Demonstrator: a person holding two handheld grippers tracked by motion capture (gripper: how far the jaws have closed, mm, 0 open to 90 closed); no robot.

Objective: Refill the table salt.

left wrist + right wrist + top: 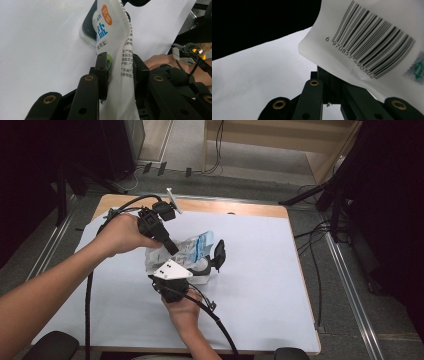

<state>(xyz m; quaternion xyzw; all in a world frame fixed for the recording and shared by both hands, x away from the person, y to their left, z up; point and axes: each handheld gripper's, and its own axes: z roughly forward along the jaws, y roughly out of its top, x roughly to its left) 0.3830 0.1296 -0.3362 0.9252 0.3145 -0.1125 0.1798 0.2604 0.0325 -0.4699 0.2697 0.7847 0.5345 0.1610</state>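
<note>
Salt bag (117, 50) between both tongs

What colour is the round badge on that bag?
Orange, with white characters, on the white bag; clearest in the left gripper view.

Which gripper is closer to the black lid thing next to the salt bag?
Right. The right gripper sits beside the black lid, jaws at the salt bag's lower edge; the left gripper clamps the bag's far side.

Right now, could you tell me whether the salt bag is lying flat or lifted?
Lifted: both the left gripper and right gripper pinch the salt bag.
</note>
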